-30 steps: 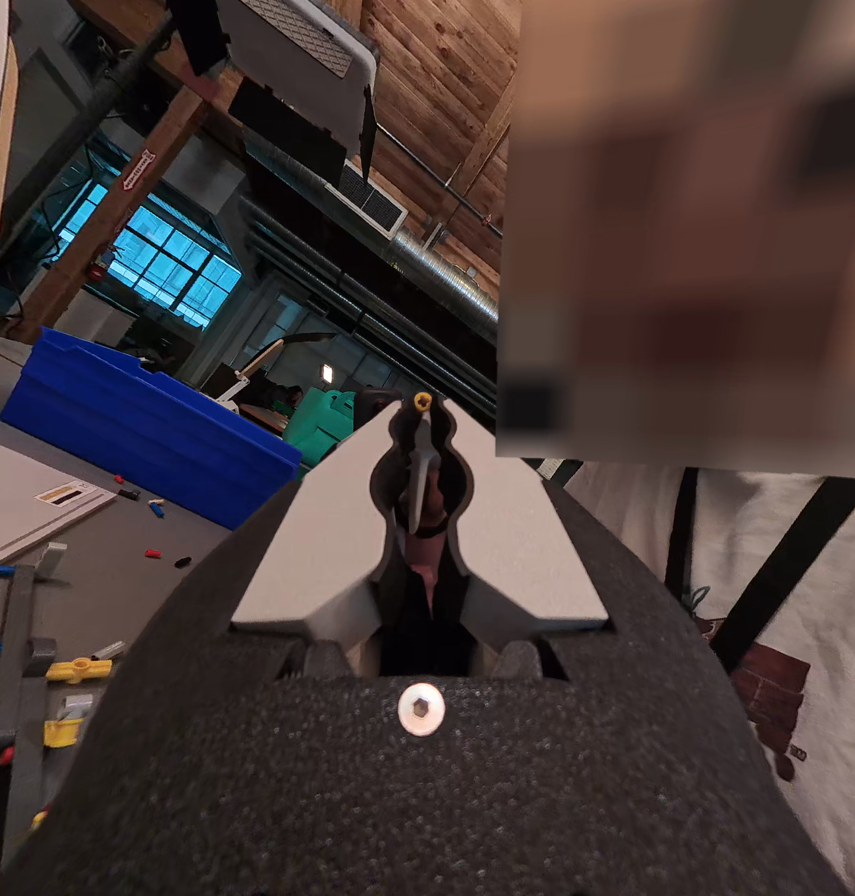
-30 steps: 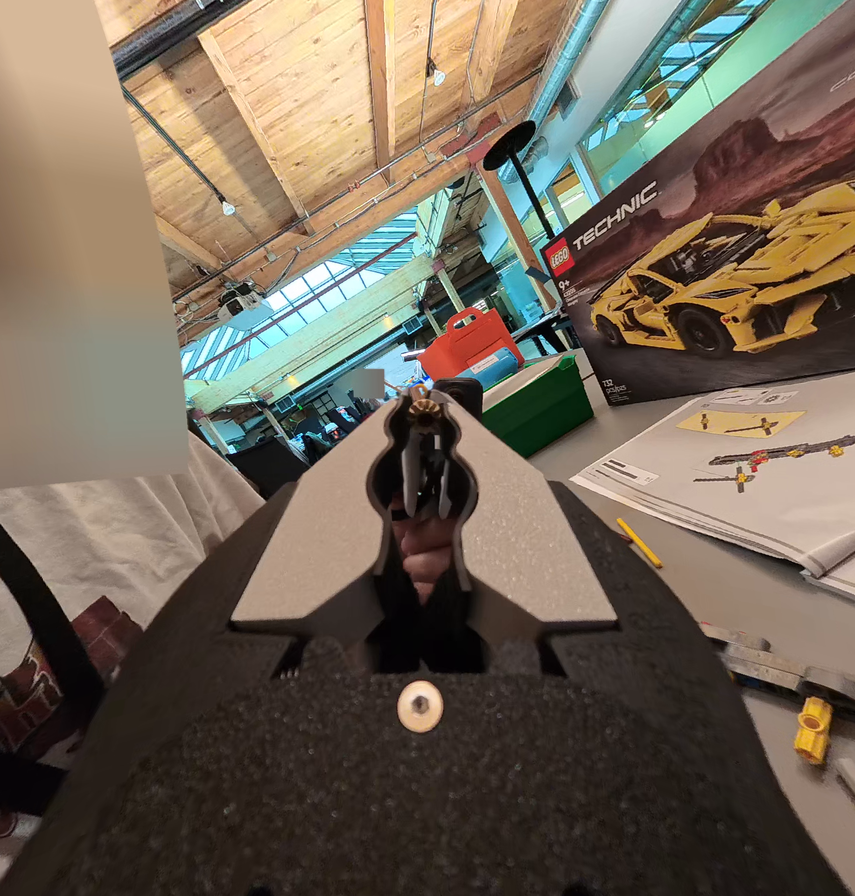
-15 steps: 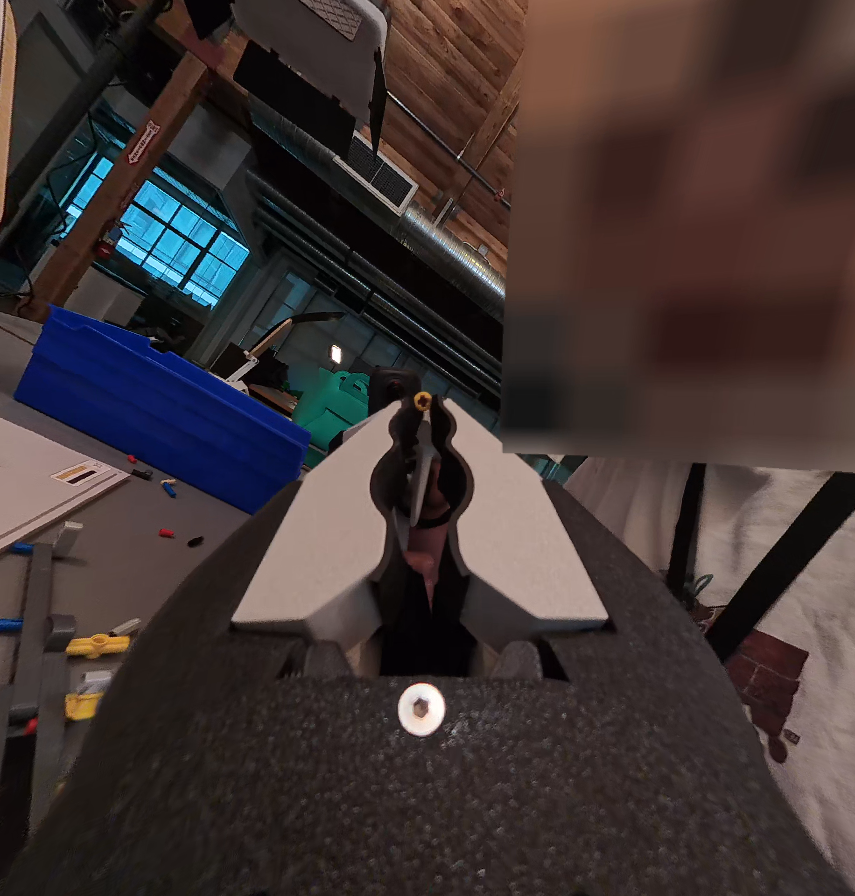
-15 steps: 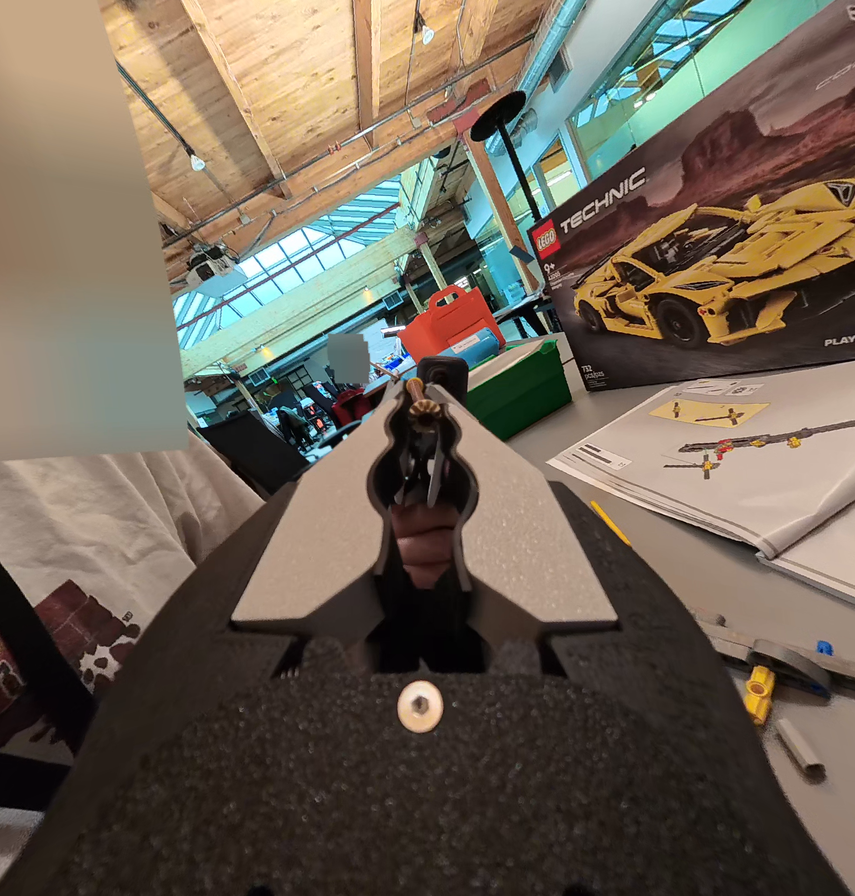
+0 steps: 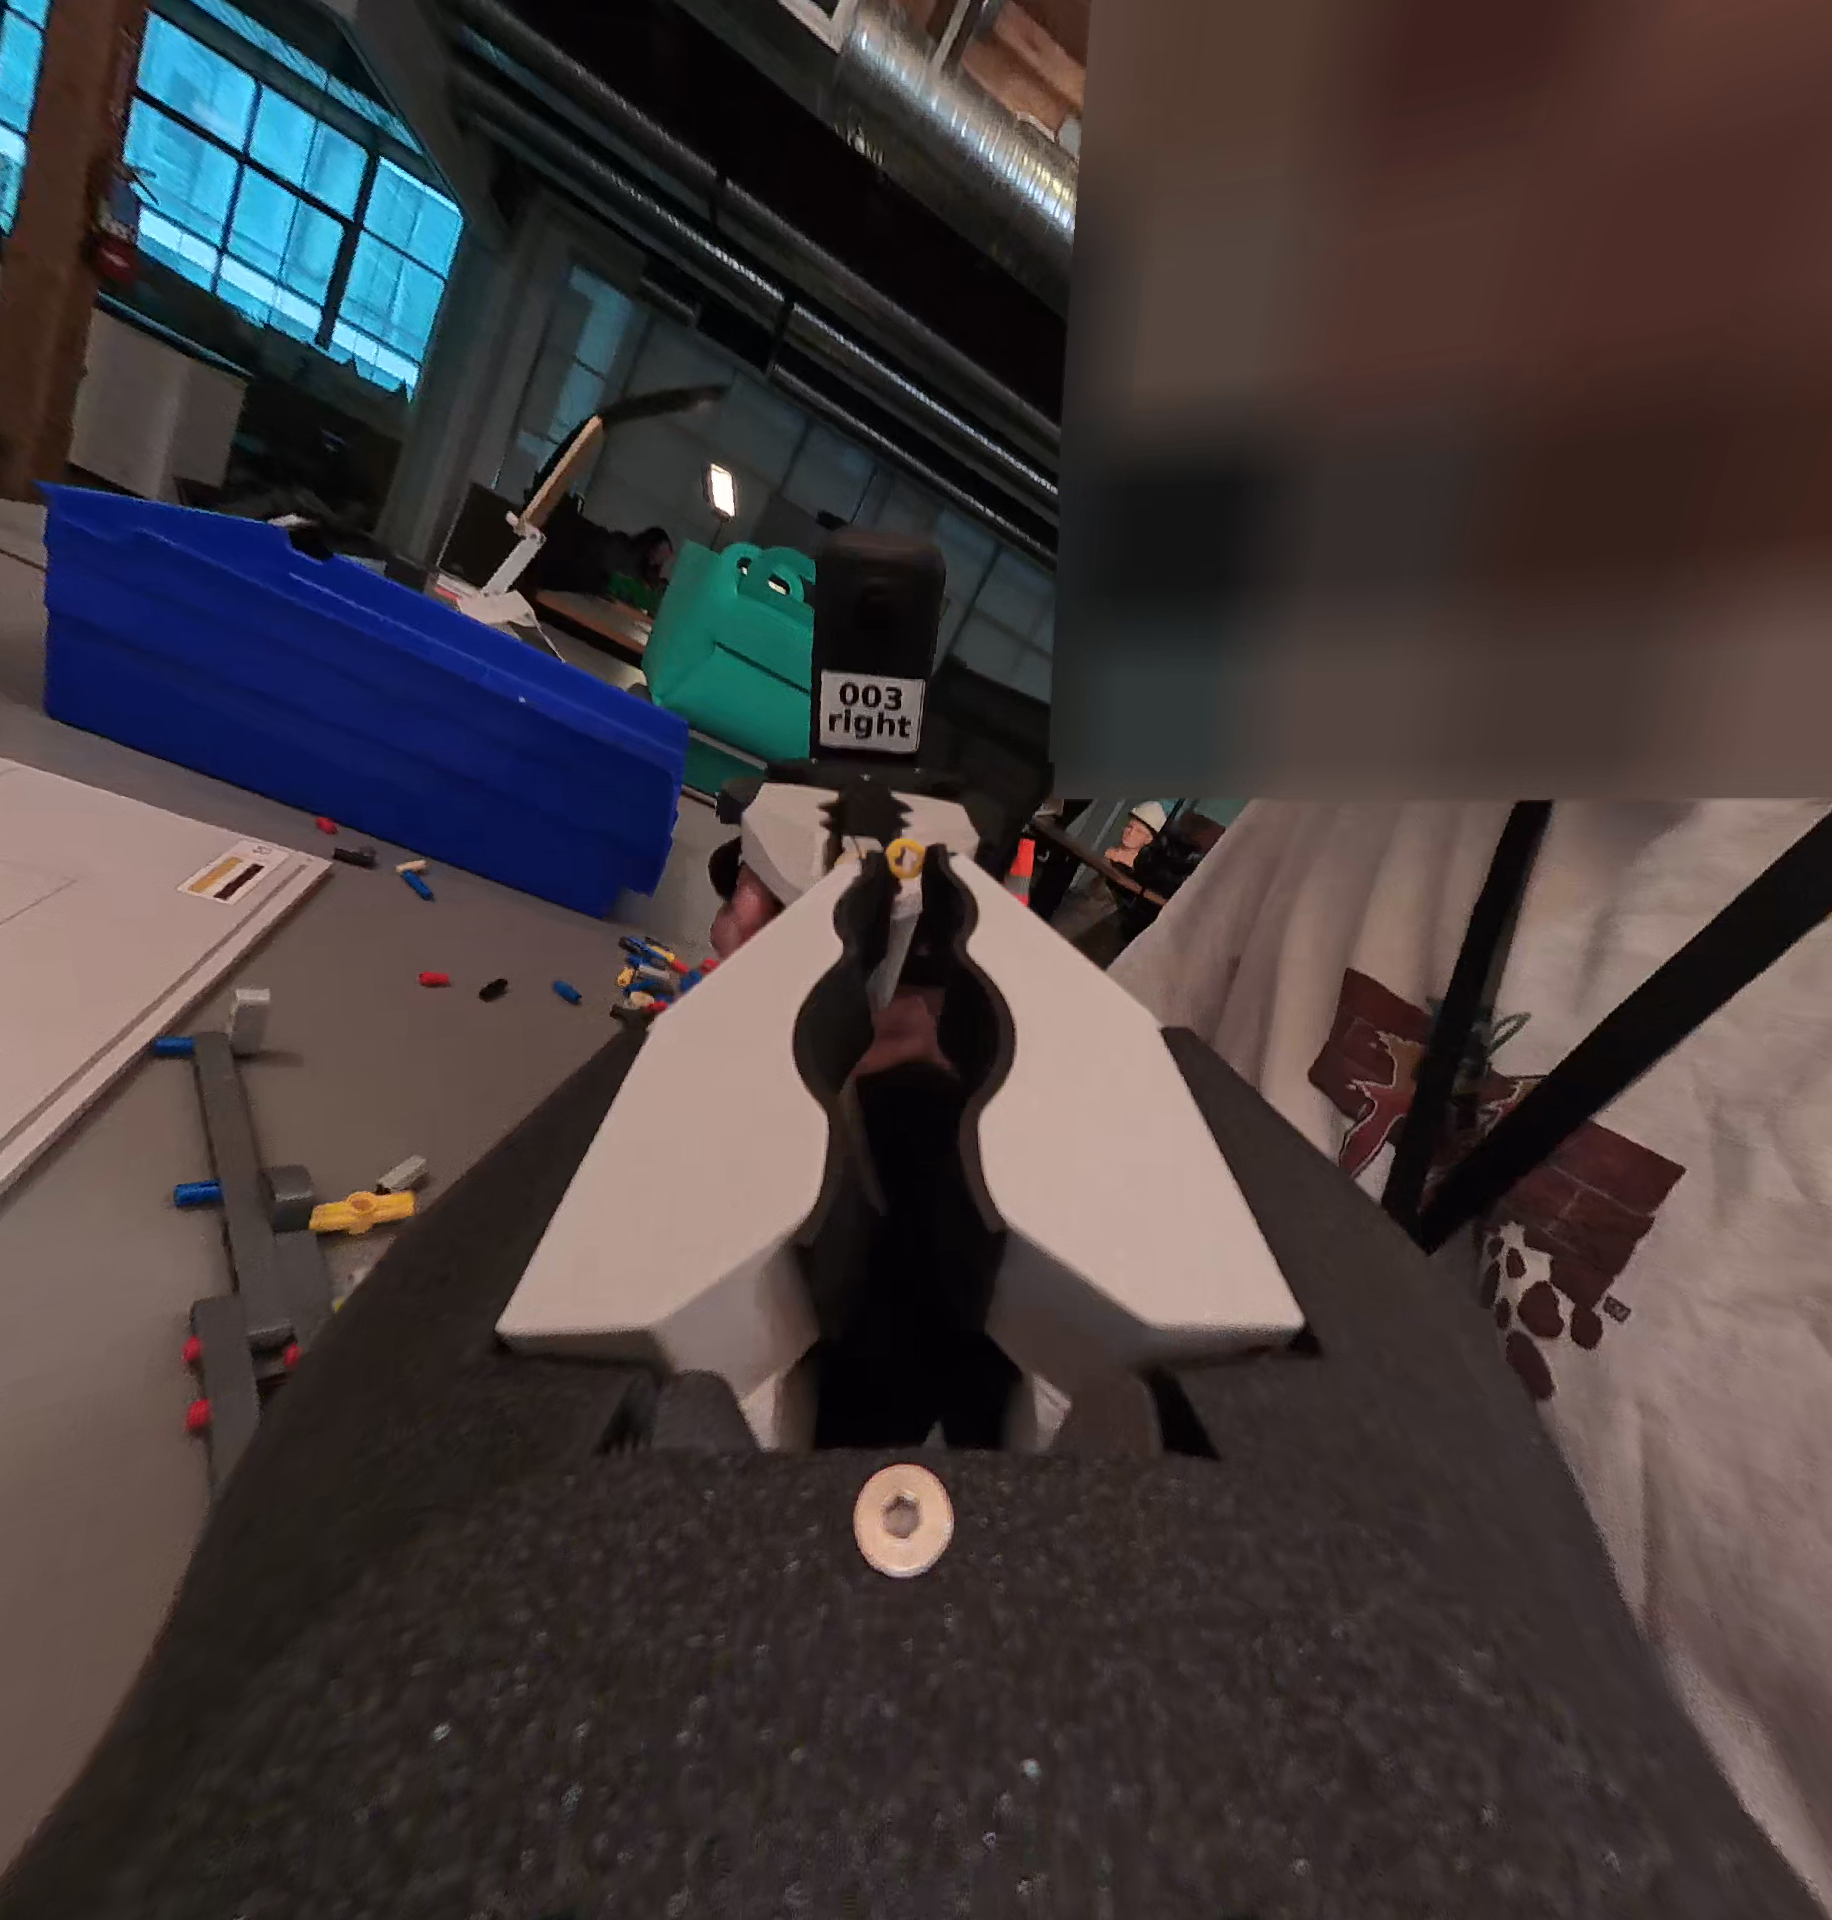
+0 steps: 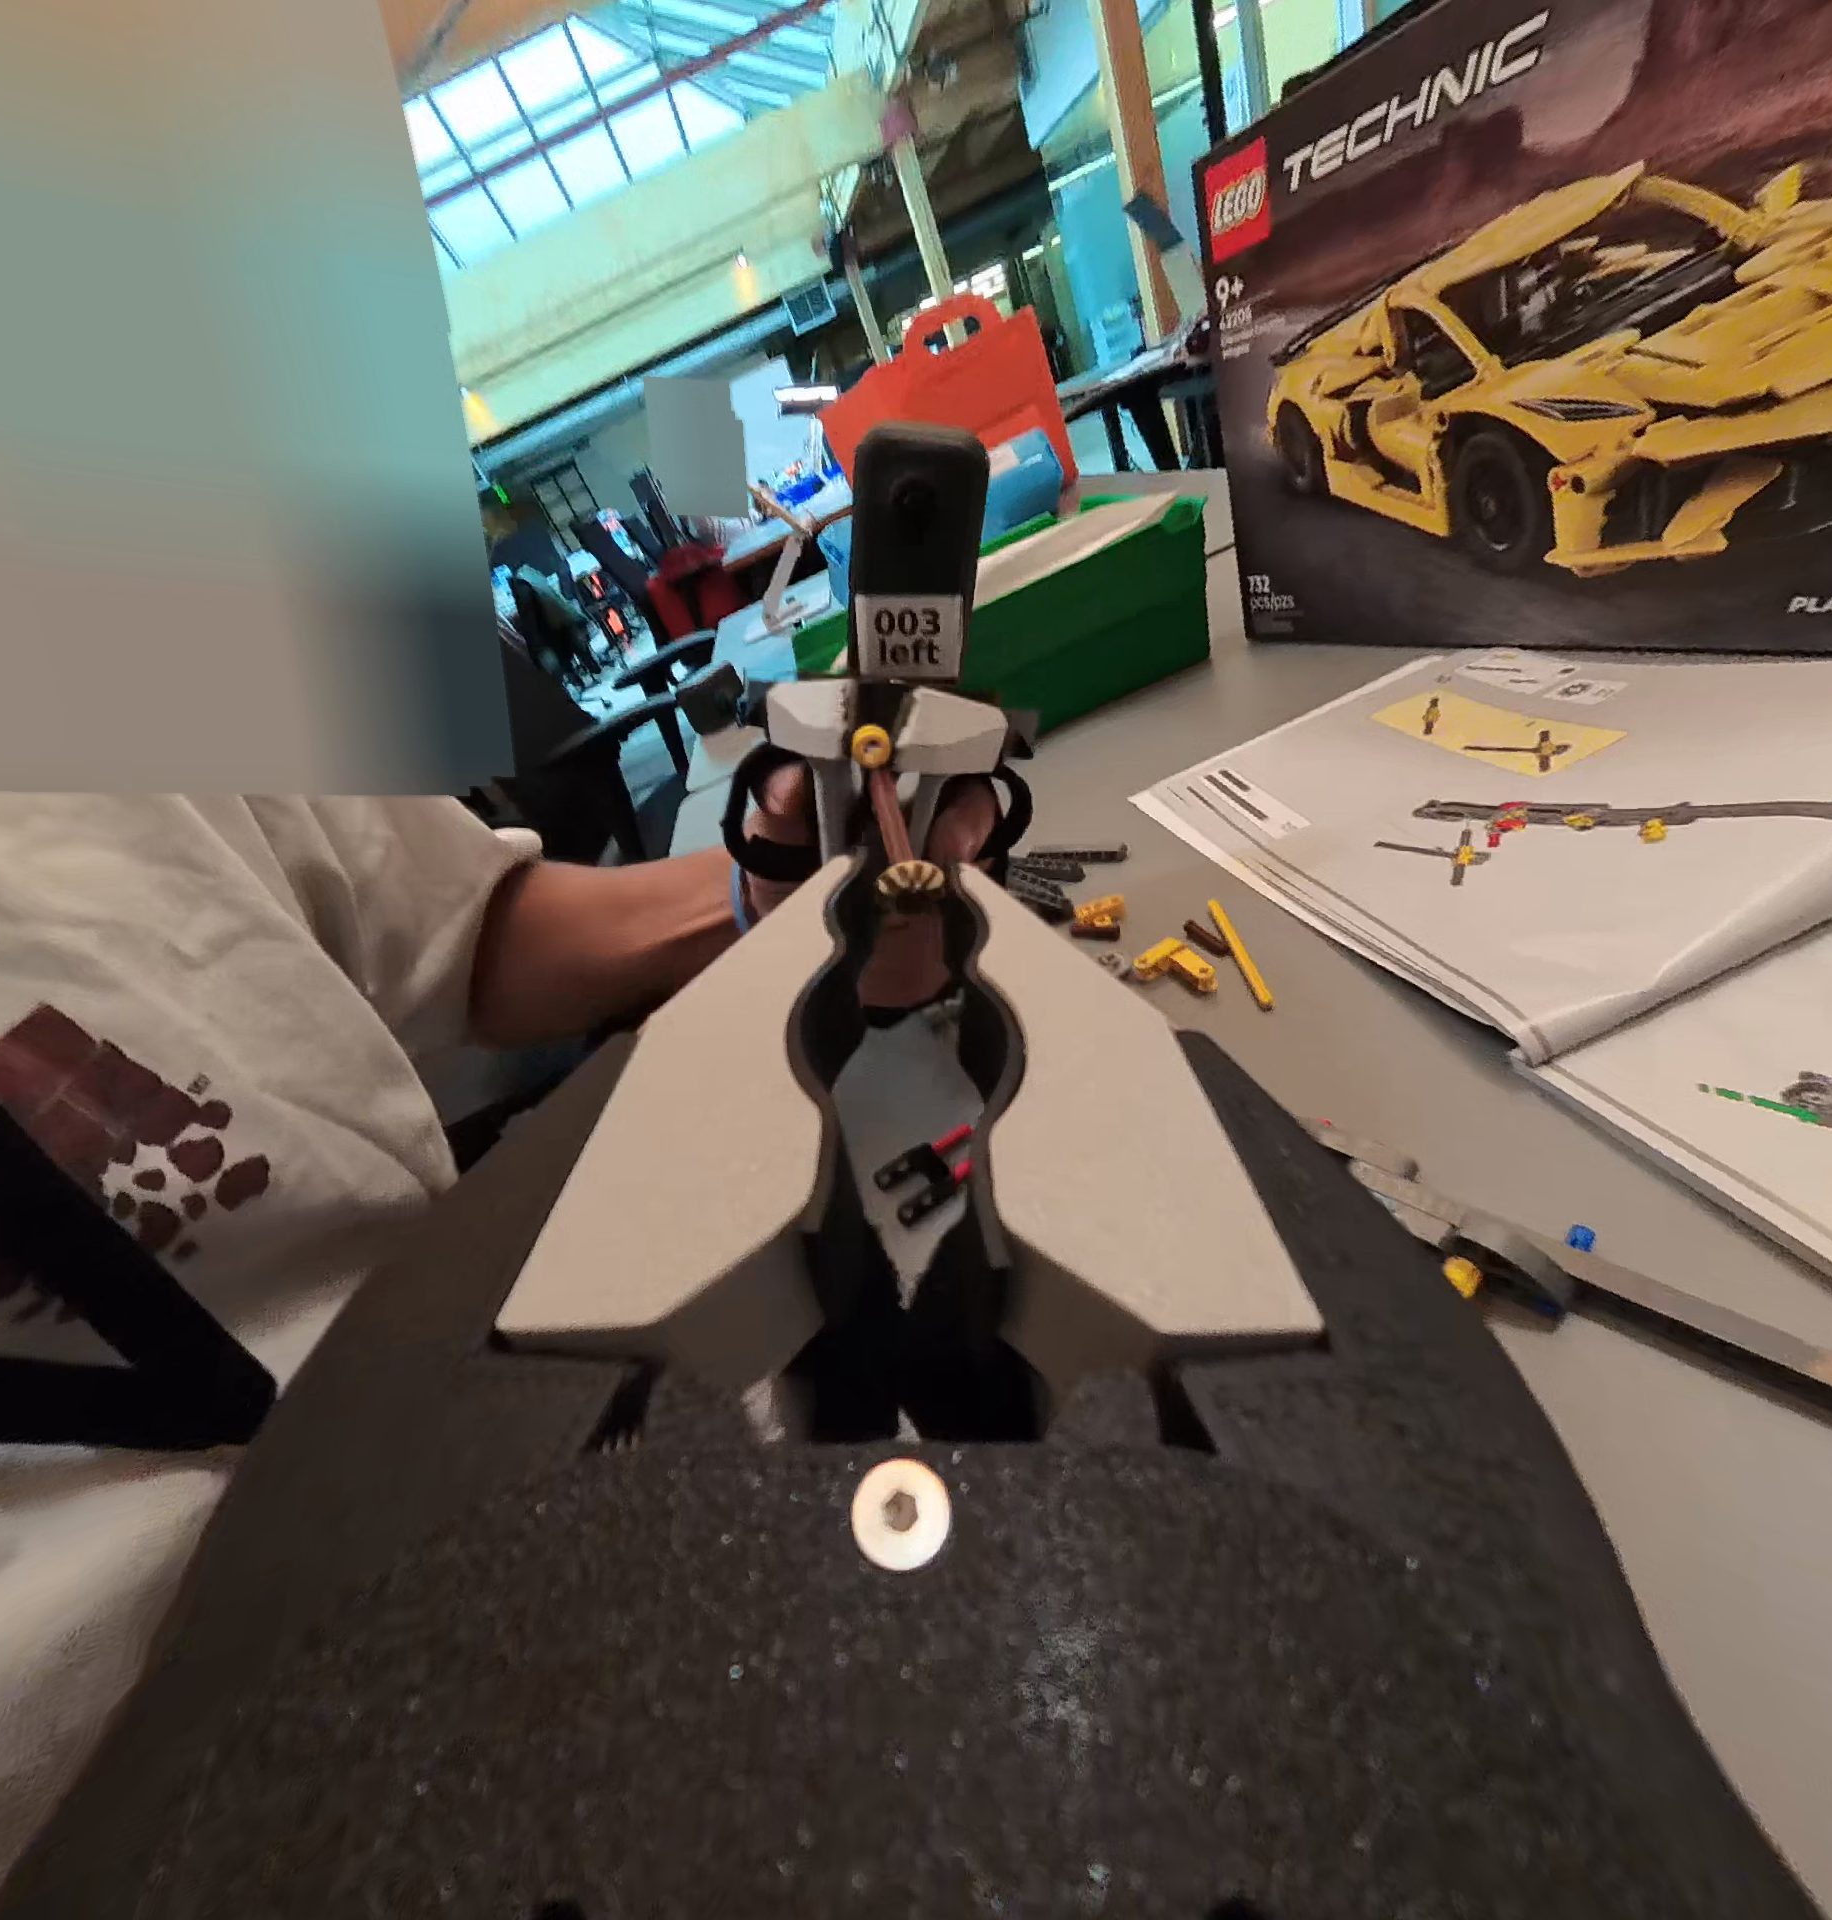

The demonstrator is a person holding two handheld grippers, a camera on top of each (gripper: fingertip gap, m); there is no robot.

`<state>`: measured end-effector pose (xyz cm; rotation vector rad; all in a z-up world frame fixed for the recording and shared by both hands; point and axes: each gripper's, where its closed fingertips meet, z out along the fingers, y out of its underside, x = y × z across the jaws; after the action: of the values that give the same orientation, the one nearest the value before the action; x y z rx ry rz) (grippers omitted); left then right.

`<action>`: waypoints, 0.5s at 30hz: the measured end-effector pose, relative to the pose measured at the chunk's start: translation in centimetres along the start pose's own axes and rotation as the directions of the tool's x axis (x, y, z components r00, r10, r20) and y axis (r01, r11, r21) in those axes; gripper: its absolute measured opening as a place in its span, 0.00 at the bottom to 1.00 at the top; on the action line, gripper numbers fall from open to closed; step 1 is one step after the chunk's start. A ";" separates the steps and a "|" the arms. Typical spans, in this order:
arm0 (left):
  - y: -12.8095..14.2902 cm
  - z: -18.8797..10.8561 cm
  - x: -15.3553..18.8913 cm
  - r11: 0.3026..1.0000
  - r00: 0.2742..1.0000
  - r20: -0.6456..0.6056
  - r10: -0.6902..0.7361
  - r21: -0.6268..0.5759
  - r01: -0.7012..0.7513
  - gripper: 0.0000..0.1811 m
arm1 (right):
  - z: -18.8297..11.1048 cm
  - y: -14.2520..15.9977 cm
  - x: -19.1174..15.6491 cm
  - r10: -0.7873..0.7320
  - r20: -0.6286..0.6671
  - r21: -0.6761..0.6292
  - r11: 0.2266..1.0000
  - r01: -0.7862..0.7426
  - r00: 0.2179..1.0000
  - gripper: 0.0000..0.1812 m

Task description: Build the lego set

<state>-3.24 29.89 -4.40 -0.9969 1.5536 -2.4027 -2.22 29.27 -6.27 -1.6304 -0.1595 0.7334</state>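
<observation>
The left hand-held gripper [image 5: 904, 868] has its fingers pressed together on a small yellow bush [image 5: 904, 854] at the very tips. Facing it tip to tip, the right hand-held gripper [image 6: 912, 883] pinches a tan bevel gear [image 6: 913, 881] with a brown axle [image 6: 884, 812] running out of it towards the yellow bush; whether axle and bush touch I cannot tell. Both are held up above the grey table [image 6: 1359, 1060], in front of a person in a white printed shirt [image 5: 1670, 1195]. Below the right gripper lies a black connector with red pins [image 6: 920, 1172]. Farther out sit loose yellow pieces [image 6: 1172, 961], a thin yellow axle [image 6: 1239, 954], the open instruction booklet [image 6: 1618, 894] and the set's box [image 6: 1556, 343] standing upright behind it. On the left side are a grey beam assembly [image 5: 242, 1195], scattered small pins [image 5: 647, 966] and a blue bin [image 5: 351, 686].
</observation>
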 end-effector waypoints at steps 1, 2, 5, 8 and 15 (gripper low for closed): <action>0.3 -0.1 -0.1 1.000 1.000 0.003 -0.001 -0.017 0.001 0.02 | 0.0 0.3 -0.1 -0.007 0.007 -0.018 1.000 0.007 1.000 0.06; 0.4 -0.2 -0.2 1.000 1.000 0.006 -0.002 -0.021 0.002 0.02 | 0.0 0.5 -0.2 -0.011 0.012 -0.031 0.999 0.011 1.000 0.06; 0.6 -0.7 -0.5 0.999 1.000 0.020 -0.004 -0.038 0.005 0.02 | 0.1 0.7 -0.1 -0.021 -0.001 -0.037 0.999 0.021 1.000 0.06; 0.9 -1.0 -0.3 0.998 1.000 0.016 0.005 -0.059 -0.005 0.02 | -0.1 0.4 -0.1 -0.001 0.011 -0.008 1.000 0.001 1.000 0.06; 1.2 -0.9 -0.1 0.996 1.000 0.010 0.009 -0.084 -0.008 0.03 | 0.3 0.9 0.0 -0.030 -0.010 -0.040 0.999 0.030 0.999 0.06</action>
<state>-3.95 30.04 -5.70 -1.0132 1.6642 -2.3405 -2.59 29.31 -7.14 -1.6665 -0.1918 0.7021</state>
